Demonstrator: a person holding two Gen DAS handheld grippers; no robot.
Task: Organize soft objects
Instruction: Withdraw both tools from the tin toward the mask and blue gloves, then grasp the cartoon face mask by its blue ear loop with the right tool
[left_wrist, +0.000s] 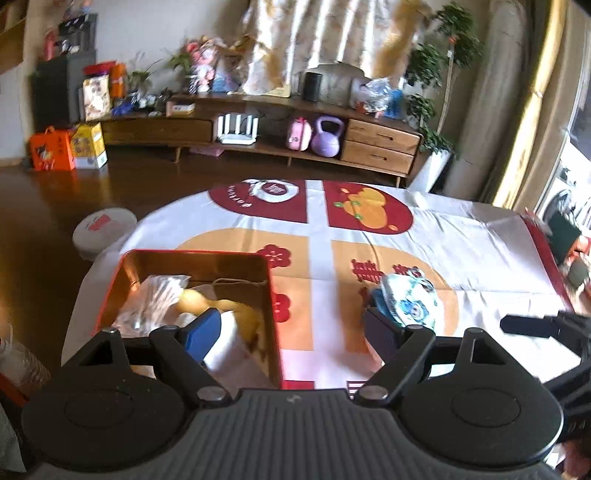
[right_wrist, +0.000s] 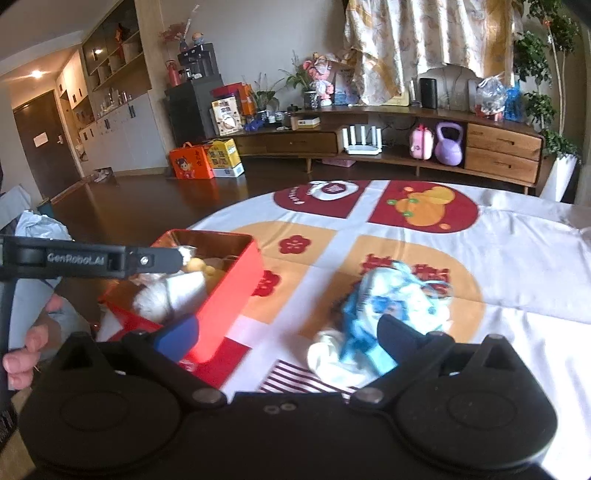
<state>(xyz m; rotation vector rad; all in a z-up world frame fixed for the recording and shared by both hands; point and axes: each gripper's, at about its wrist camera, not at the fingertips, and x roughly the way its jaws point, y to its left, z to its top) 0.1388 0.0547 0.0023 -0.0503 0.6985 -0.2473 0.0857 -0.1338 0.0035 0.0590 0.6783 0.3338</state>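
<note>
While both grippers hover low over the tablecloth (right_wrist: 498, 266), each has its fingers spread wide apart with nothing between them. The left gripper (left_wrist: 291, 332) points forward across the right wall of the red tin (left_wrist: 271, 314), one finger above the soft items lying inside it. The right gripper (right_wrist: 286, 332) sits beside it, angled the same way. A blue-and-white soft toy (right_wrist: 391, 306) lies on the cloth right of the tin, just ahead of the right gripper's right finger (right_wrist: 402, 332).

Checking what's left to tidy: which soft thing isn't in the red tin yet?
The blue-and-white bundle, lying on the tablecloth right of the tin. The others already sit inside it.
</note>
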